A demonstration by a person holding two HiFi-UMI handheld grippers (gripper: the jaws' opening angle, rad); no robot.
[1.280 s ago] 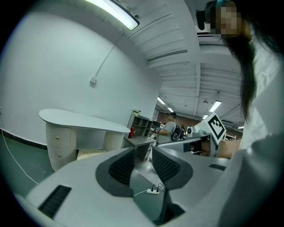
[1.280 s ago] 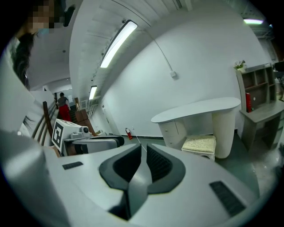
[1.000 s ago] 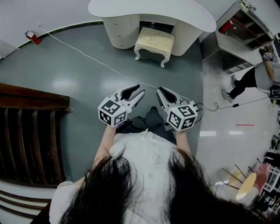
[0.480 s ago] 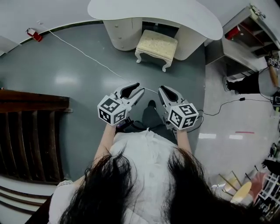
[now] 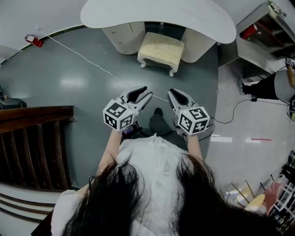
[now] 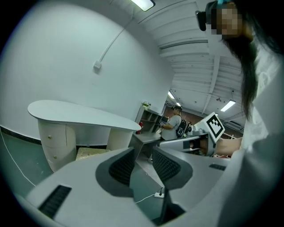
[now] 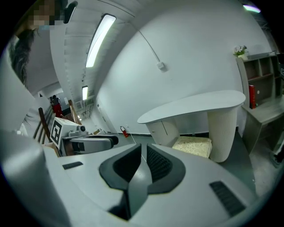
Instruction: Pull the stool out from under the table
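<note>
A cream cushioned stool (image 5: 161, 50) with white curved legs stands half tucked under the white oval table (image 5: 156, 14). It also shows in the left gripper view (image 6: 91, 153) and the right gripper view (image 7: 193, 145), between the table's pedestals. Both grippers are held side by side in front of the person, well short of the stool and pointing at it. My left gripper (image 5: 146, 93) is open, with a narrow empty gap between its pads (image 6: 123, 165). My right gripper (image 5: 171, 93) is shut, with nothing in it (image 7: 143, 153).
A white cable (image 5: 87, 60) runs across the grey floor to a red extinguisher (image 5: 33, 40) at the wall. A dark wooden slatted piece (image 5: 32, 138) stands at the left. A shelf unit (image 5: 262, 37) and another person (image 5: 276, 85) are at the right.
Table and stool have drawn nearer and now sit larger in the head view as the person walked toward them. Both grippers keep the same pose and jaw openings.
</note>
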